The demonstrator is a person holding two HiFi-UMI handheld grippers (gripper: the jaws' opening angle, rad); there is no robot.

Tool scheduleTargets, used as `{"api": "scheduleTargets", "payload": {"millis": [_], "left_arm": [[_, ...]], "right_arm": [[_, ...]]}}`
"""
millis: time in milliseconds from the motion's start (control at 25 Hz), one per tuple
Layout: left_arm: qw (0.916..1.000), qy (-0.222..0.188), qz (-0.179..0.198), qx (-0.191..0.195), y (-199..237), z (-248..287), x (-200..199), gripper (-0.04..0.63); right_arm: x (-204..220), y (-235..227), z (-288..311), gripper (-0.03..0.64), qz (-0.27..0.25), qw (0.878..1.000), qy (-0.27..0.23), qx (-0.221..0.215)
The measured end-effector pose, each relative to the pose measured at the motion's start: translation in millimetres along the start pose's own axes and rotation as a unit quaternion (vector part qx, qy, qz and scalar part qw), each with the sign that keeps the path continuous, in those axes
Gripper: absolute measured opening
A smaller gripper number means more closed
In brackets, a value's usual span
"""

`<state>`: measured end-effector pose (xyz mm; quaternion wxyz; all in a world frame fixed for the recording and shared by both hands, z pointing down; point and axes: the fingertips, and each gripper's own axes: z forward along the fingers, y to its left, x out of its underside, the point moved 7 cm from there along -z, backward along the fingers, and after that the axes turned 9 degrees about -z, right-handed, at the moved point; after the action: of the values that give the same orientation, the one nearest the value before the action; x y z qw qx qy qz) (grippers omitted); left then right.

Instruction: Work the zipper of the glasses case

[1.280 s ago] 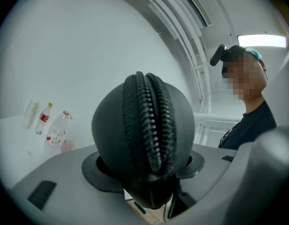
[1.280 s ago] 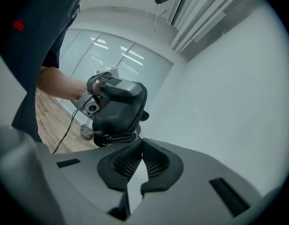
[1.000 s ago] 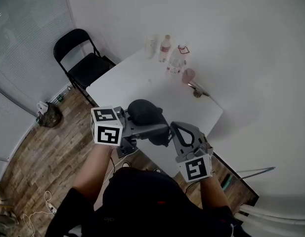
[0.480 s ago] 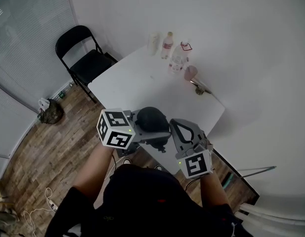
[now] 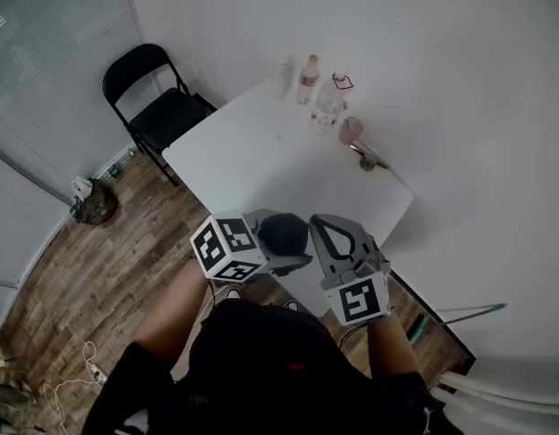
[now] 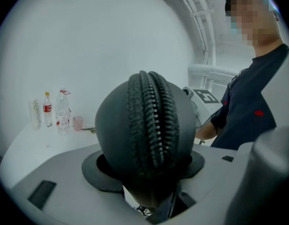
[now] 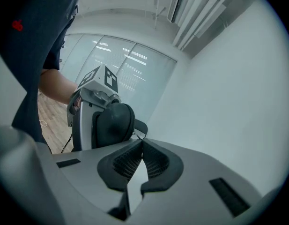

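Over near corner of bench (image 5: 261, 148) we hold glasses case (image 5: 281, 228) clamped in left tongs (image 5: 290, 246), zipper seam (image 6: 151, 121) upright; right tongs (image 7: 140, 142), closed apparently on zipper pull (image 7: 136, 134), meet case's right side.

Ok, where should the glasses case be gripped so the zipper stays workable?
Clamp the two smooth shell faces of the glasses case from its end, as the left gripper does: the zipper ridge runs free between the jaws; the right gripper seems to pinch its pull.
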<state>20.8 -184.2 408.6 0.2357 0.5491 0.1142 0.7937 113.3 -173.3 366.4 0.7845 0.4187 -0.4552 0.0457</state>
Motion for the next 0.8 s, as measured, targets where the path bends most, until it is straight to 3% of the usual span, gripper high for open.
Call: {"api": "scheduleTargets", "payload": {"millis": [160, 440, 640, 800], "left_arm": [[0.9998, 0.013, 0.006, -0.012, 4.3, 6.3, 7.3, 0.273], [0.9947, 0.063, 0.05, -0.063, 13.9, 17.9, 21.4, 0.273], [0.9909, 0.078, 0.07, -0.084, 20.3, 25.4, 30.3, 0.273], [0.9756, 0.059, 0.148, -0.15, 21.8, 20.9, 24.6, 0.273]], "right_arm": [[1.6, 0.7, 0.5, 0.02, -0.002, 1.0, 0.005, -0.002], [7.3, 4.5, 2.3, 0.02, -0.001, 1.0, 0.02, -0.008], [11.8, 7.9, 5.0, 0.02, -0.009, 1.0, 0.025, -0.013], [9.4, 7.5, 2.3, 0.021, -0.008, 1.0, 0.015, -0.018]]}}
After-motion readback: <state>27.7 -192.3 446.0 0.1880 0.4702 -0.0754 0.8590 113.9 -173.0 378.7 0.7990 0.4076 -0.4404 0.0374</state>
